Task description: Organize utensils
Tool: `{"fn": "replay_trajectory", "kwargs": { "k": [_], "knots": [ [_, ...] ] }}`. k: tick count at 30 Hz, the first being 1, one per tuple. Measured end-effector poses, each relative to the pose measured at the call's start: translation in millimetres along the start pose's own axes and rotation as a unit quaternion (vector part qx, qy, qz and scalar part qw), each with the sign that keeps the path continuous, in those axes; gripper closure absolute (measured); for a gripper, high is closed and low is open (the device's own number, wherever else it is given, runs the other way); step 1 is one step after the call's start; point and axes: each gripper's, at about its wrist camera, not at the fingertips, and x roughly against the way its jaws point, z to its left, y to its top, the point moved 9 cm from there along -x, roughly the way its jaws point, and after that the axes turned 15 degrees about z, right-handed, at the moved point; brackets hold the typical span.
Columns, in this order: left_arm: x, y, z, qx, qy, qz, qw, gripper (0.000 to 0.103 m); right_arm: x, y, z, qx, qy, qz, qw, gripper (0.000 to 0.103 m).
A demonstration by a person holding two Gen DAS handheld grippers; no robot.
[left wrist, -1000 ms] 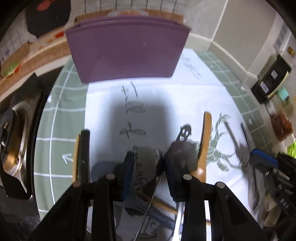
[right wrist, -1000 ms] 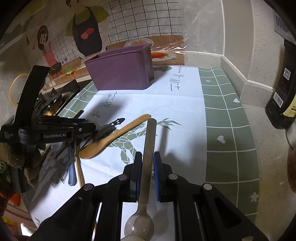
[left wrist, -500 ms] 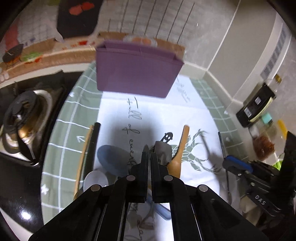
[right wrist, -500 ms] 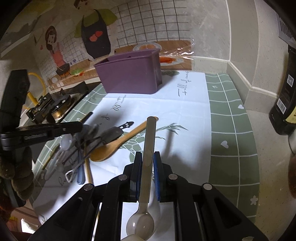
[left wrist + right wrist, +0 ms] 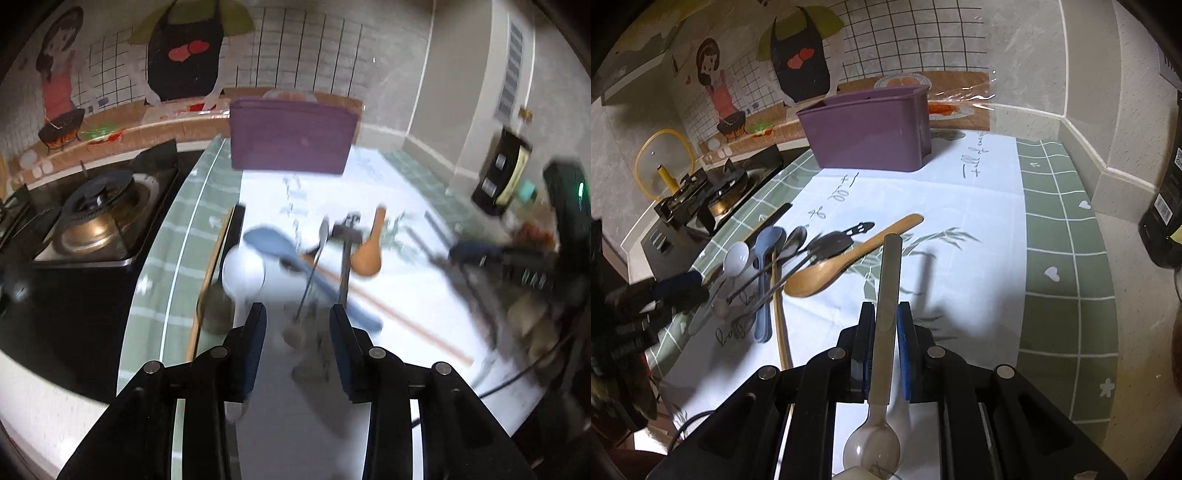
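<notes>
My right gripper [image 5: 884, 325] is shut on a beige plastic spoon [image 5: 884, 295], handle pointing forward, bowl back toward the camera. My left gripper [image 5: 297, 321] is open and empty, raised above a pile of utensils: a blue spoon [image 5: 273, 243], a white spoon [image 5: 243, 271], a wooden spoon [image 5: 367, 254], thin metal utensils [image 5: 345, 258] and chopsticks [image 5: 210, 273]. The same pile shows in the right wrist view, with the wooden spoon [image 5: 849, 258] nearest. The purple bin [image 5: 868, 136] stands at the far side of the cloth; it also shows in the left wrist view [image 5: 291, 138].
A gas stove [image 5: 99, 221] lies left of the green-and-white cloth [image 5: 1067, 266]. A dark bottle [image 5: 1167, 214] stands at the right by the wall. A yellow-rimmed glass lid [image 5: 665, 162] leans behind the stove.
My left gripper closed among the utensils, then opened and pulled back and up with nothing in it. My right gripper kept hold of the beige spoon and rose slightly.
</notes>
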Motion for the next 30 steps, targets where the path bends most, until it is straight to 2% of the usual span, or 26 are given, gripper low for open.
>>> {"fn": "replay_trajectory", "kwargs": {
  "k": [7,8,11,12,21,30],
  "knots": [
    [-27,-11,2,0.027,0.008,0.036,0.999,0.068,-1,-4,5,0.008,0.003,0.003,1.0,0.092],
    [-25,-9,4,0.033,0.011,0.028,0.999,0.07,-1,-4,6,0.009,0.004,0.003,1.0,0.092],
    [-26,-6,11,0.055,0.01,0.04,0.9976,0.08,-3,-5,8,0.01,0.004,0.006,1.0,0.092],
    [-25,-5,13,0.063,0.009,0.042,0.997,0.08,-3,-6,9,0.01,0.005,0.006,1.0,0.092],
    [43,29,18,0.08,0.021,-0.033,0.996,0.08,9,4,10,0.006,0.005,-0.016,1.0,0.092],
    [72,56,18,0.087,0.011,-0.051,0.9948,0.081,14,13,18,0.009,0.01,-0.023,1.0,0.092]
  ]
}}
